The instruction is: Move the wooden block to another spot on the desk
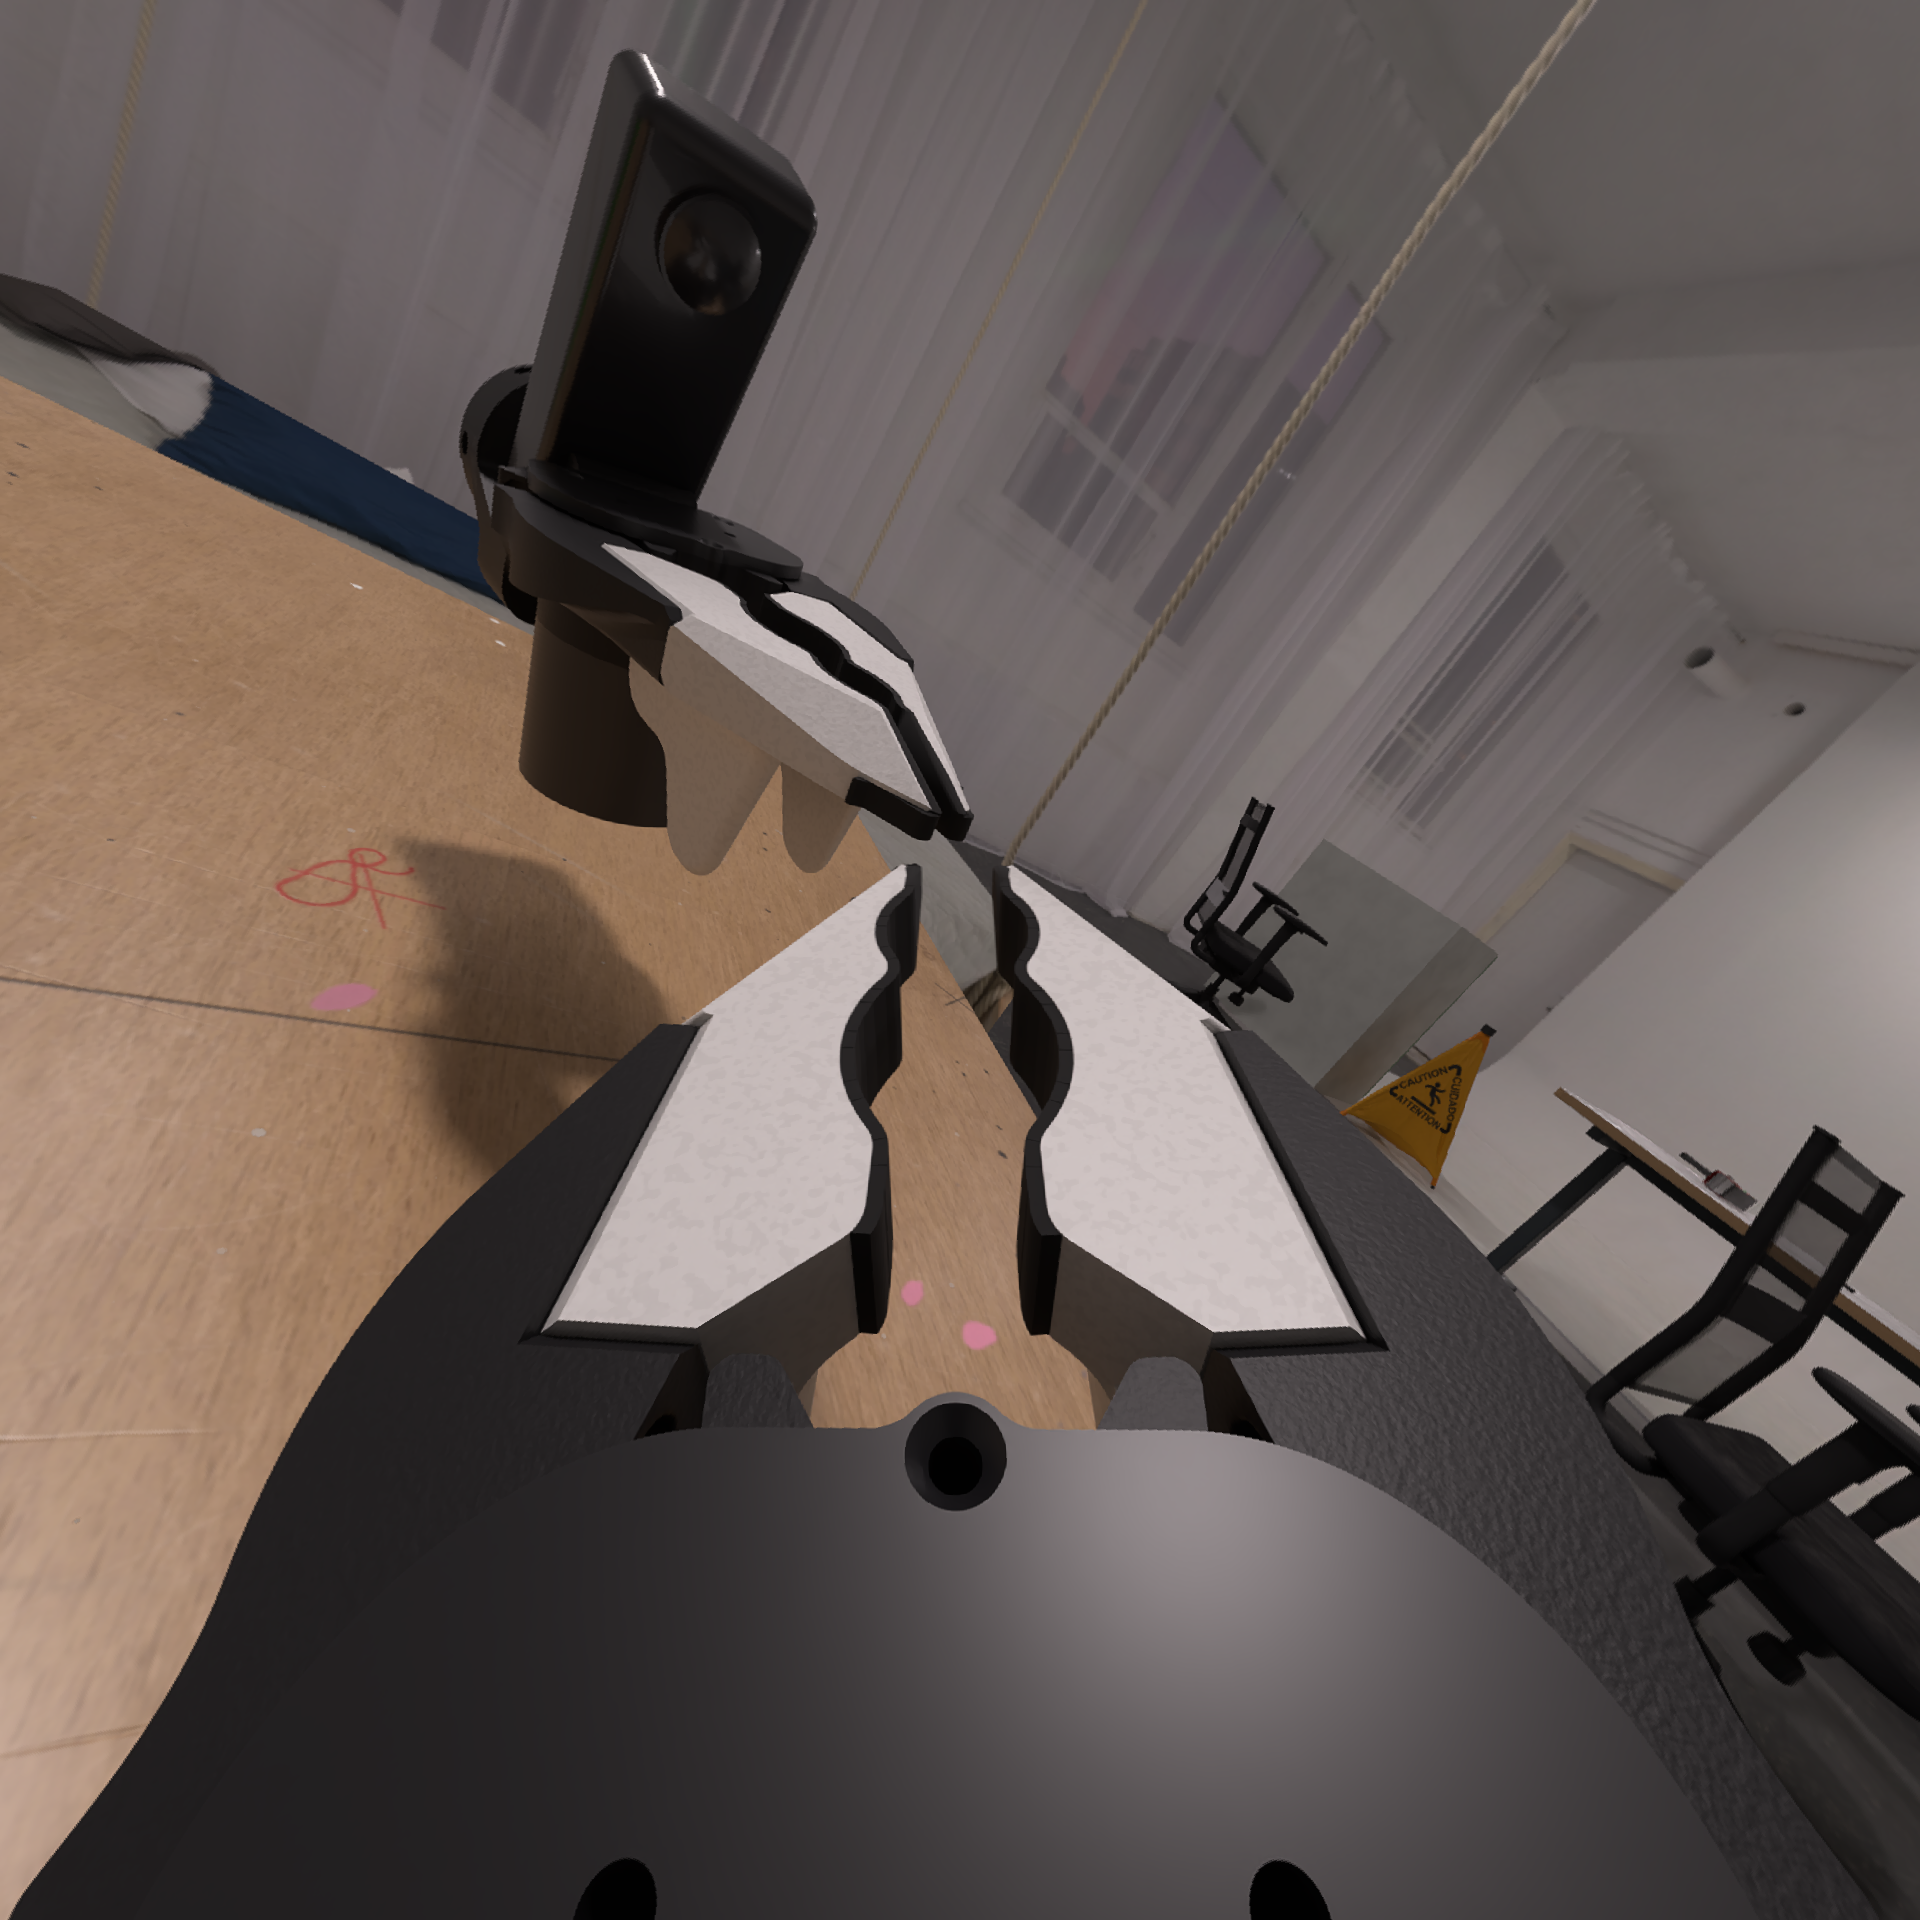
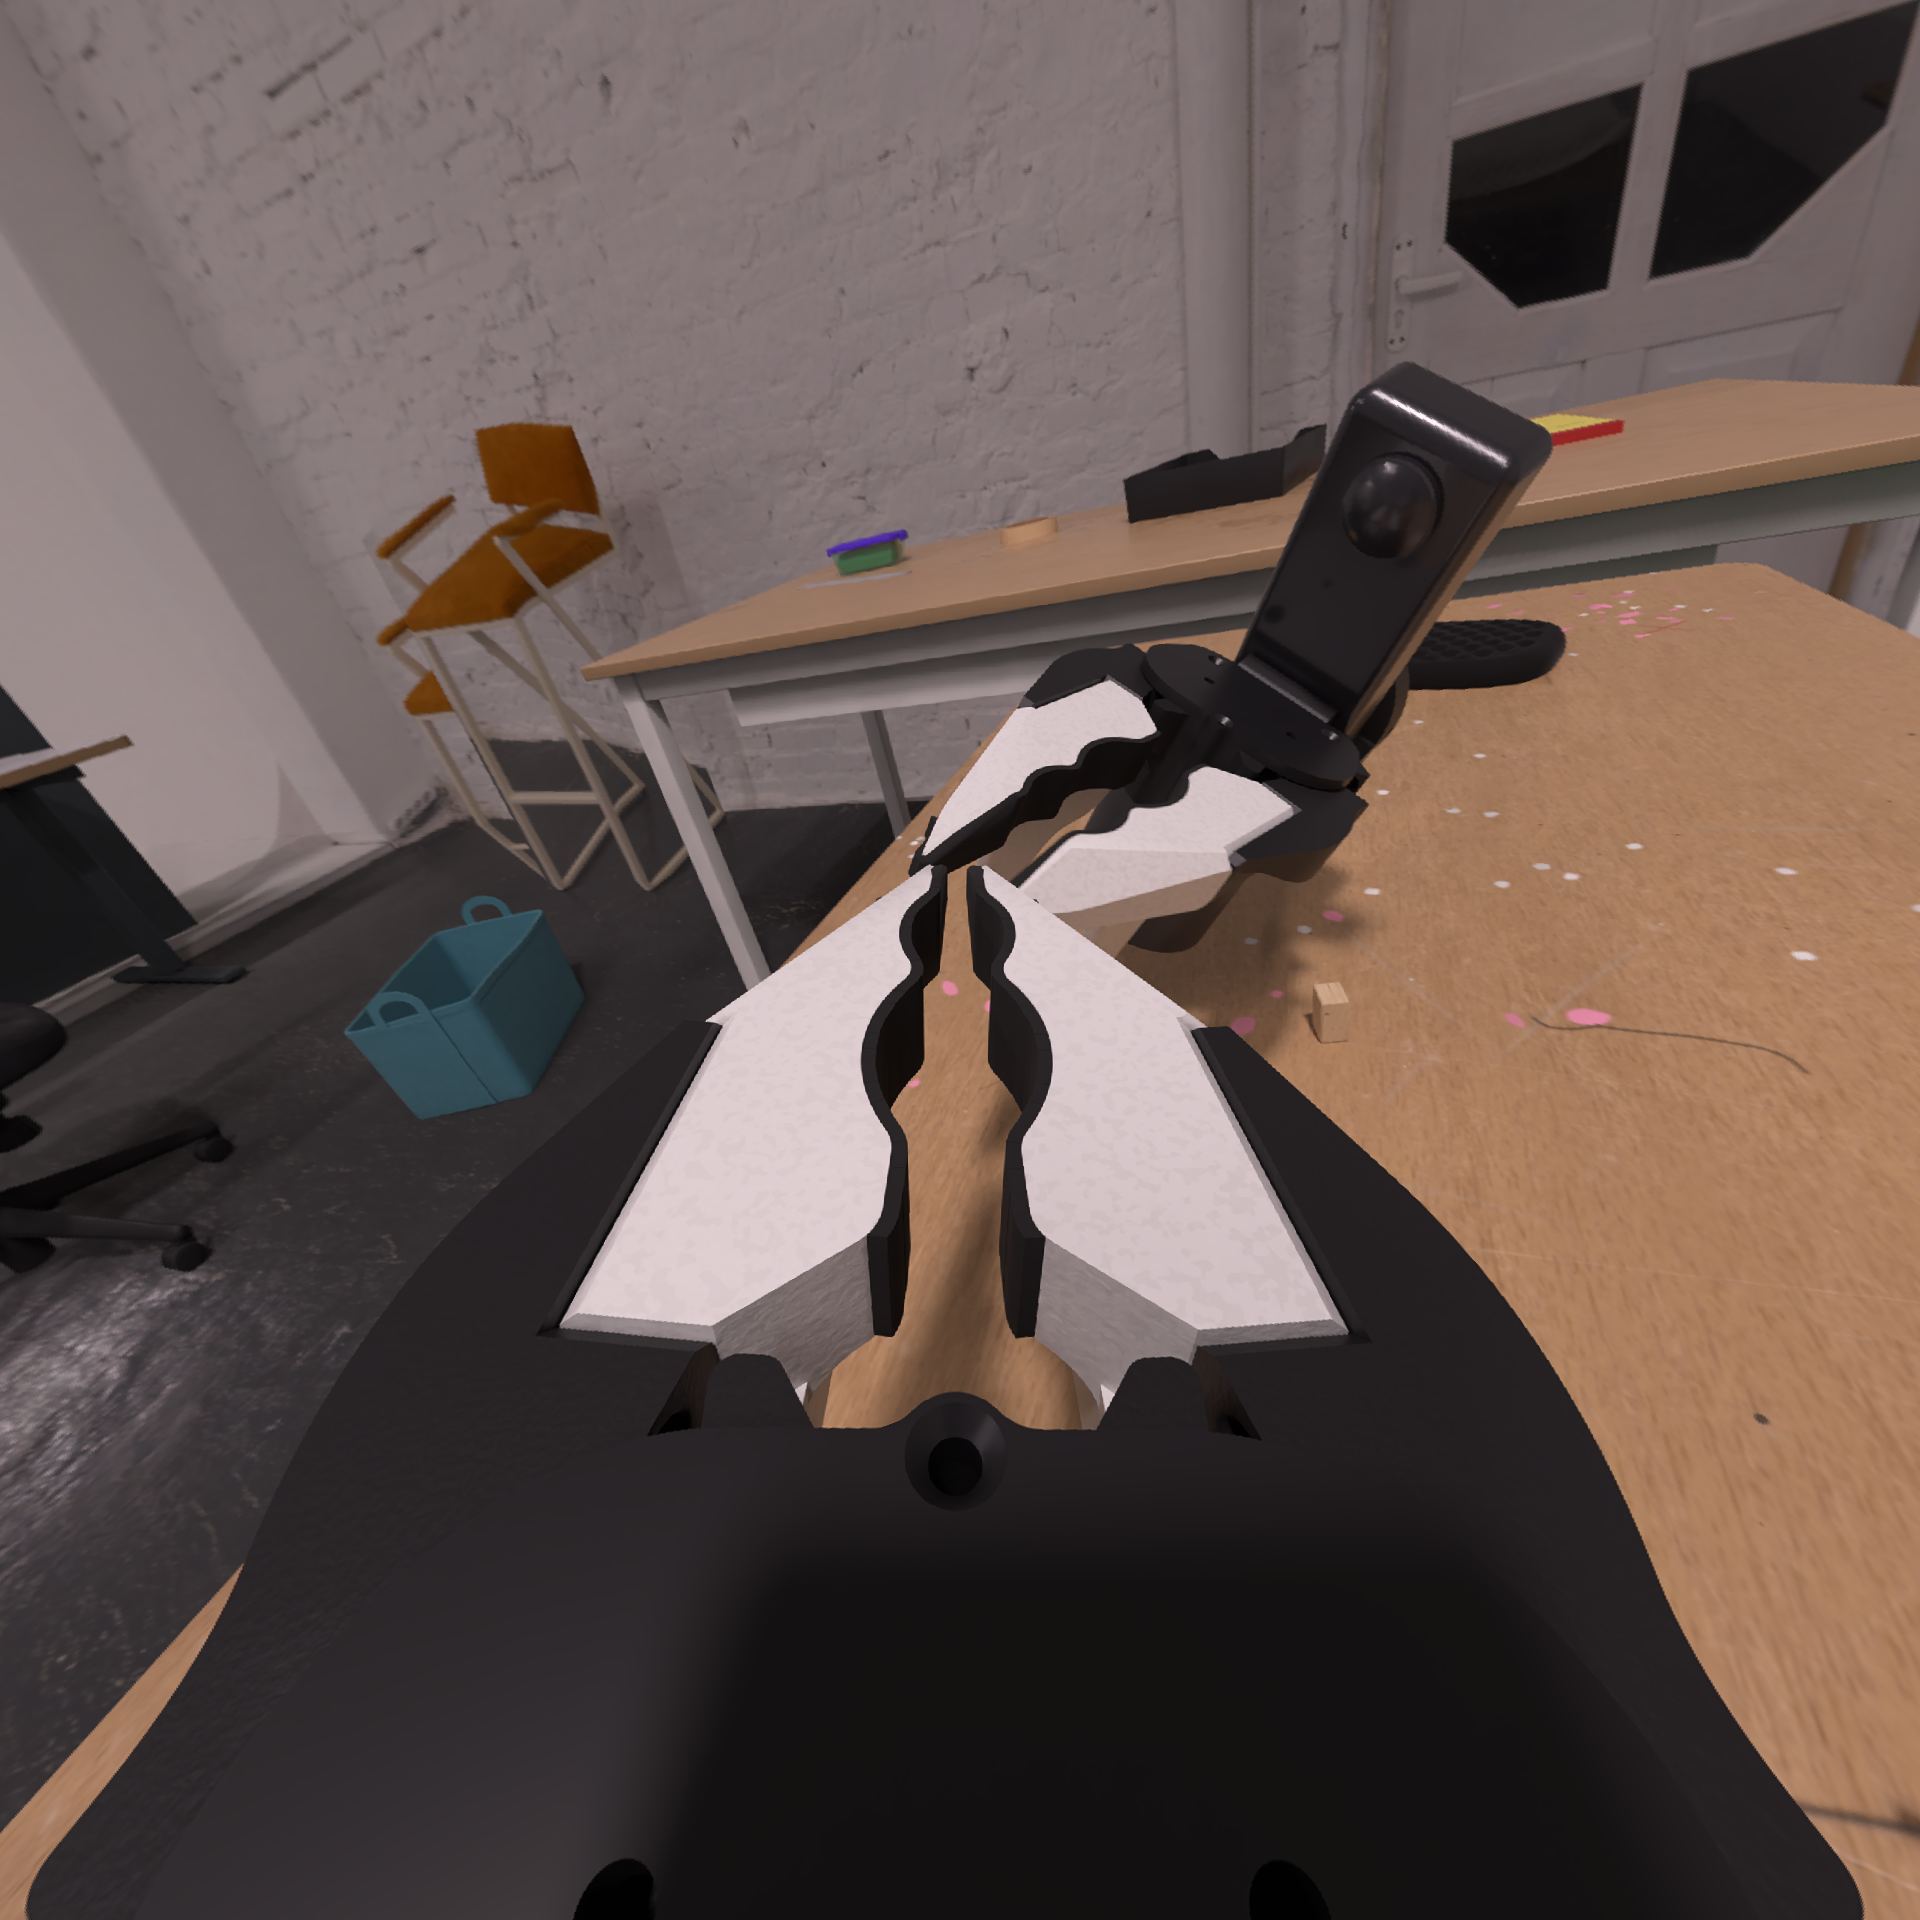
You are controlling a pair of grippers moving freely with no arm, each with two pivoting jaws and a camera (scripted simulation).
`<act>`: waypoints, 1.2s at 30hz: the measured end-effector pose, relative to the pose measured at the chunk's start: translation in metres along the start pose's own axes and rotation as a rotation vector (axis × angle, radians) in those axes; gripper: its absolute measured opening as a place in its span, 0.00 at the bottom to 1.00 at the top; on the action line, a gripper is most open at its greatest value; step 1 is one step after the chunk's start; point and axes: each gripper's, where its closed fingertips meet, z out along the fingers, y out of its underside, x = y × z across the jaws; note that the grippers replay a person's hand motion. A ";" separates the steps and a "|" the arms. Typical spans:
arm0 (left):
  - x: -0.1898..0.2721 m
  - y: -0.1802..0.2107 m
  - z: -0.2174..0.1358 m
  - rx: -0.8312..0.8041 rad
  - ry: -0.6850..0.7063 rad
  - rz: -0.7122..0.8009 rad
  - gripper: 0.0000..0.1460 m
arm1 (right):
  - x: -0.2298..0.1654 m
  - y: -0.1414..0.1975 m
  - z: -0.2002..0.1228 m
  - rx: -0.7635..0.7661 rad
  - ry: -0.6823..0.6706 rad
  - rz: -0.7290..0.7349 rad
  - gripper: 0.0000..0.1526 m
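Observation:
The wooden block (image 2: 1330,1011) is a small pale cube standing on the desk (image 2: 1558,1299), a little right of and beyond my right gripper's tips. It does not show in the left wrist view. My right gripper (image 2: 957,878) is shut and empty, low over the desk near its left edge. My left gripper (image 1: 957,878) has its jaws a narrow gap apart and holds nothing. The two grippers face each other with tips almost meeting: the right gripper (image 1: 948,823) shows in the left wrist view and the left gripper (image 2: 982,864) shows in the right wrist view.
The desk edge runs close on the left in the right wrist view, with a teal basket (image 2: 468,1013) on the floor below. A black mesh object (image 2: 1486,649) lies at the desk's far end. A second table (image 2: 935,623) stands behind. Pink paint spots mark the desktop.

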 end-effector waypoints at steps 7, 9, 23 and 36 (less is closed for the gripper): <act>-0.006 0.000 -0.004 -0.004 -0.035 -0.008 0.16 | 0.003 0.000 -0.003 0.005 0.009 0.006 0.02; -0.018 -0.002 -0.012 -0.023 -0.123 0.012 0.17 | 0.009 -0.004 -0.008 0.022 0.038 0.002 0.02; -0.086 0.038 -0.132 -0.632 -0.846 0.208 0.27 | 0.060 0.028 -0.028 -0.169 0.326 -0.022 0.02; -0.081 0.068 -0.157 -0.859 -0.831 0.259 0.19 | 0.064 0.040 -0.029 -0.222 0.335 -0.009 0.03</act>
